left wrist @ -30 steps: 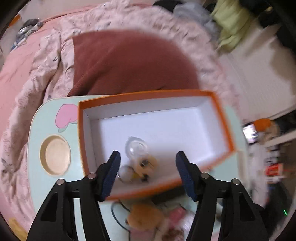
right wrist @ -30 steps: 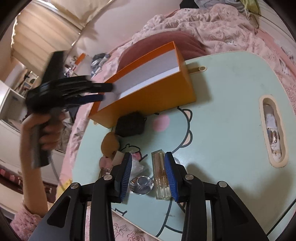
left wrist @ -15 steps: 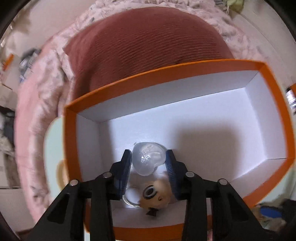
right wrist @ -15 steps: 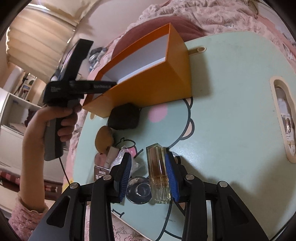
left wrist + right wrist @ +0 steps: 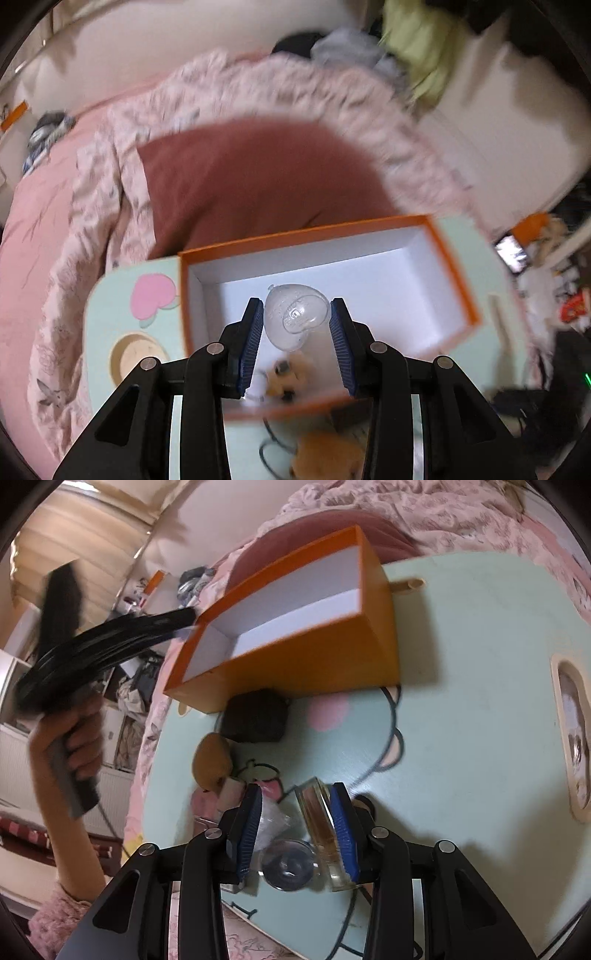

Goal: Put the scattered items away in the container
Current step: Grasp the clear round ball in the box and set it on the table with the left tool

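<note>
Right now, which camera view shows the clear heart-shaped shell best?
The left wrist view: the clear heart-shaped shell sits centred between the left claw pads, above the orange box. The right wrist view shows only that claw's blurred arm, not the shell.

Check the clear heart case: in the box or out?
Out. The left tool holds the case above the box, clear of its floor.

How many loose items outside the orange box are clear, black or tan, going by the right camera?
Clear: 3, the glass bottle, the round lid, the crinkled wrapper
Black: 1, the pouch
Tan: 1, the puff
Total: 5
</note>
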Tool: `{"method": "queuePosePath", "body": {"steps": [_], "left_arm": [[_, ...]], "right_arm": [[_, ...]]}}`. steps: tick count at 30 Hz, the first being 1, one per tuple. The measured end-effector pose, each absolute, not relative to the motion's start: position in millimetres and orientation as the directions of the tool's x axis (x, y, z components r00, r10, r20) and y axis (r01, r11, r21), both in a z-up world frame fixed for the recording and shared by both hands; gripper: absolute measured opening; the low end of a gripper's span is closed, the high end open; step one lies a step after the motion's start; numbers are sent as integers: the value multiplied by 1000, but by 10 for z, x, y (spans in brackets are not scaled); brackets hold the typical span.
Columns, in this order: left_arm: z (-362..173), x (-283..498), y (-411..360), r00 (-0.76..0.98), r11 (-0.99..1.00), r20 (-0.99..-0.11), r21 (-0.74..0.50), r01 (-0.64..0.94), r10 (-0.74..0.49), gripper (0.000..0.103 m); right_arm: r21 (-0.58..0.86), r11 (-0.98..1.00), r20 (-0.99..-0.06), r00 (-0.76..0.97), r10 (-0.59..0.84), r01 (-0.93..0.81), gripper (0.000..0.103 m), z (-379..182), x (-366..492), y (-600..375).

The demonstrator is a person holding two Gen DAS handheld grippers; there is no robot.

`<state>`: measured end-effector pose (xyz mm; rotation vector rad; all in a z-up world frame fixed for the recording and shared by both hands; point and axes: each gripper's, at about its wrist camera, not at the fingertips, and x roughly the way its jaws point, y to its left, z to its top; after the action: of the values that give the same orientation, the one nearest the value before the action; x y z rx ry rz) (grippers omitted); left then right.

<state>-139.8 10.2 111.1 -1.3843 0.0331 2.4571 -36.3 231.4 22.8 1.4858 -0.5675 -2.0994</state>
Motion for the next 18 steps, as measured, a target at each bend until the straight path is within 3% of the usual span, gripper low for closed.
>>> {"method": "queuePosePath", "body": {"steps": [4,9,13,18], "left_arm": [[1239,-819,-128,-497,-921,-788,-222,-321,363,38],[596,-246,-565,-430,-883,-771,-422,-207,469,38],[323,70,-727,-489,-919,-787,-385,-87,376,38],[254,65,-655,-496,-954,-817,-287,-90,292,38]], "right_arm": [[593,-778,-733,-262,-628,208,37,493,-546,2157],[563,-801,-779,-192,-597,204,44,778,-1153,1762],[506,-843,-846,-88,-526,181,44,726,-1692,1352],[425,-890,-905,49,-423,166,44,386,-1979,967]]}}
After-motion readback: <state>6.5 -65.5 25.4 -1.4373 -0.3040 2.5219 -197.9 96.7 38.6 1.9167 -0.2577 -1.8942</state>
